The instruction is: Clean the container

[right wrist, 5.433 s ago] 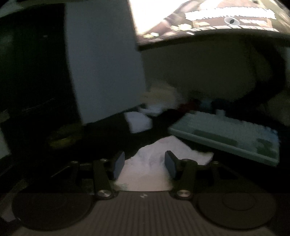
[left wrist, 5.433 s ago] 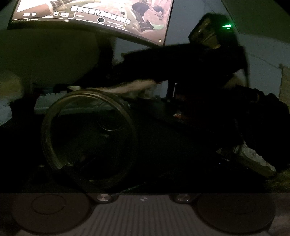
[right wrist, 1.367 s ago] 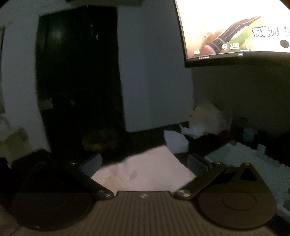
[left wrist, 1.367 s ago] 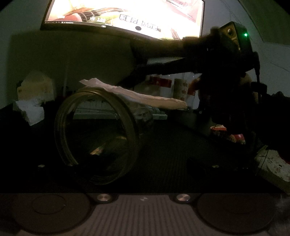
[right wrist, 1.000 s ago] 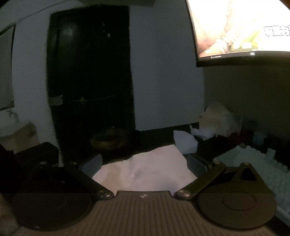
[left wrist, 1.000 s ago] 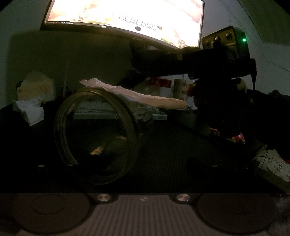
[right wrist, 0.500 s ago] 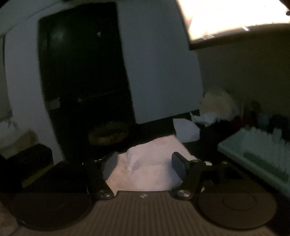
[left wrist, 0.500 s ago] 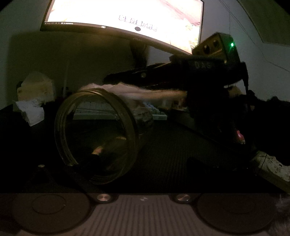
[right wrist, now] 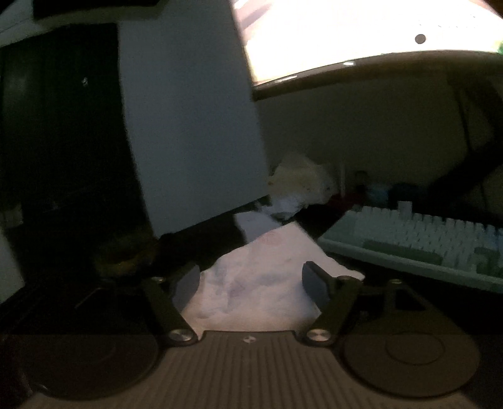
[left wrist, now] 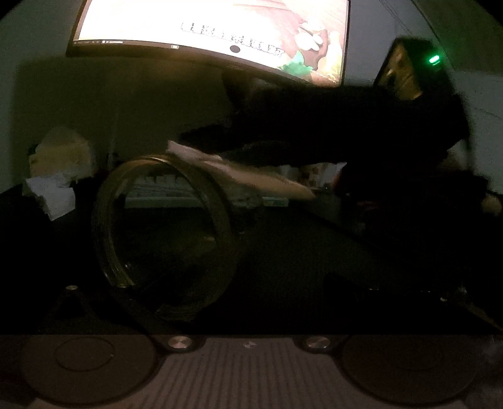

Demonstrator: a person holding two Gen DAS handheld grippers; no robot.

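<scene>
In the dim left wrist view a clear glass jar (left wrist: 163, 232) is held on its side, mouth toward the camera, by my left gripper (left wrist: 220, 283); the fingers are dark and hard to make out. A white paper towel (left wrist: 251, 179) lies over the jar's top right side, under my right gripper's dark body (left wrist: 330, 126). In the right wrist view my right gripper (right wrist: 251, 283) is closed on the crumpled white towel (right wrist: 261, 280), which fills the gap between the fingers.
A lit curved monitor (left wrist: 213, 28) hangs above the desk. A pale green keyboard (right wrist: 424, 248) lies at right in the right wrist view. Crumpled tissues (right wrist: 298, 185) and a tissue pack (left wrist: 59, 157) sit at the back. The desk mat is dark.
My right gripper's fingers have closed in on the towel. It has moved down and in over the jar, pressing the towel onto the jar's top. The jar stays held.
</scene>
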